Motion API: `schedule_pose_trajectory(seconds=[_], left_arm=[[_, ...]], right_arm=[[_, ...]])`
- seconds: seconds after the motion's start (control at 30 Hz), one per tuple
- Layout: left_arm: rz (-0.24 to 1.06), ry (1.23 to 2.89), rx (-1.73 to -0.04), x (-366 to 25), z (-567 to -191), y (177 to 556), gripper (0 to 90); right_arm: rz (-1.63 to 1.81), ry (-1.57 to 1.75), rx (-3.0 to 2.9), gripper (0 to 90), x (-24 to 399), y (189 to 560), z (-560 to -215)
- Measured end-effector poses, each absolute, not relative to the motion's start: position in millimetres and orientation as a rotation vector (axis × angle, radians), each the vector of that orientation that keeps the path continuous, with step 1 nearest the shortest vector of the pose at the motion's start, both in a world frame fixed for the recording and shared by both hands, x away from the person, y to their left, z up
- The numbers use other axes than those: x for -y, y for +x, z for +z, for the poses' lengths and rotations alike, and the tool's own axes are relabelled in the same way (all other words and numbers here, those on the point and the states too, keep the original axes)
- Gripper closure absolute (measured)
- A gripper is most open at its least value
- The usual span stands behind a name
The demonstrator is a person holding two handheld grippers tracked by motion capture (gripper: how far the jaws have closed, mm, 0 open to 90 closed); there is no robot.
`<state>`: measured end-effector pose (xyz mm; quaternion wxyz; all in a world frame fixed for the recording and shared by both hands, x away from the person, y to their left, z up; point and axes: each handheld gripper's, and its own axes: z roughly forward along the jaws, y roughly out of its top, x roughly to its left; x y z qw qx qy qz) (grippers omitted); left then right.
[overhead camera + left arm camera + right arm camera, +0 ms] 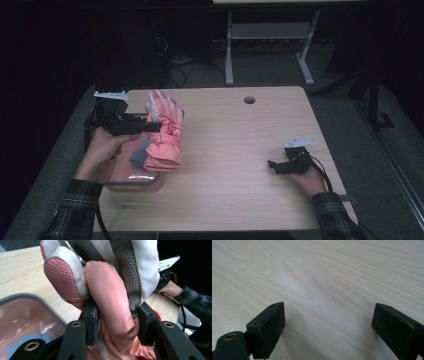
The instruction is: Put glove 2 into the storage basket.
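Left claw (150, 126) clamps a salmon-pink ski glove (165, 134), pads pressed on both sides of it. Glove hangs lifted above the tabletop (240, 150), fingers up, cuff just over a clear bin (134, 180) at the near-left edge. Right claw (274, 166) rests low on bare wood, well apart, jaws spread with nothing between.
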<state>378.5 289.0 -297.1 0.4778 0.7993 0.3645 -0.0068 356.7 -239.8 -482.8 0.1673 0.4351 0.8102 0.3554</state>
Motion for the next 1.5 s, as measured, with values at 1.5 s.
schedule_pose_trajectory(seconds=[1.5], left_arm=[[-0.15, 2.071, -1.148, -342, -398, 417, 57.1]], right_arm=[[1.008, 1.248, -2.299, 11.1, 240, 357, -483]])
